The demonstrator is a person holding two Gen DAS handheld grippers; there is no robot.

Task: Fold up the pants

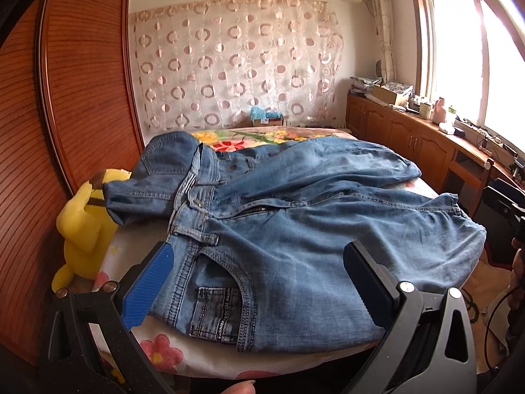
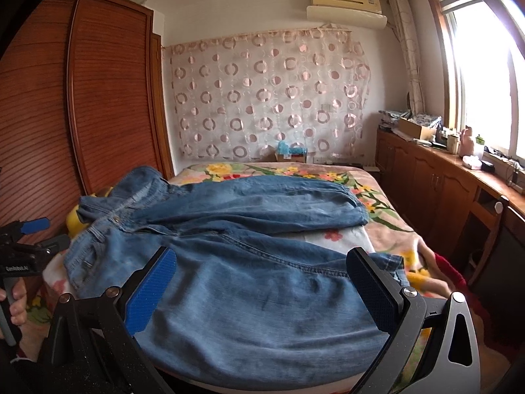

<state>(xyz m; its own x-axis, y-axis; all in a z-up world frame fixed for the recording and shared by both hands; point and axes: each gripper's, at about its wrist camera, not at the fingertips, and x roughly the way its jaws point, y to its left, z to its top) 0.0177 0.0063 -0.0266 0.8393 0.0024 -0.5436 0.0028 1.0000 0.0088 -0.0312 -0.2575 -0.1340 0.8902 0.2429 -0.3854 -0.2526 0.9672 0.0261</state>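
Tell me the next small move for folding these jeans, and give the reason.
Probably lower both open tools onto the near leg of the jeans: the left hand-held gripper by the waistband pocket, the right hand-held gripper near the hem. The jeans lie spread on the bed, legs apart, and neither holds cloth.

Small bedroom, pretty lived-in. Big reddish wooden wardrobe (image 2: 98, 98) with slatted doors down the left side. Far wall (image 2: 203, 13) is white, with a sheer curtain (image 2: 265, 98) covered in pink rings hung across it and an air conditioner (image 2: 346, 8) up near the ceiling. Bright window (image 2: 485, 75) on the right — totally blown out with daylight. Under it runs a row of low wooden cabinets (image 2: 426, 177), the top cluttered with boxes and bits. Bed has a floral blanket (image 2: 295, 172).
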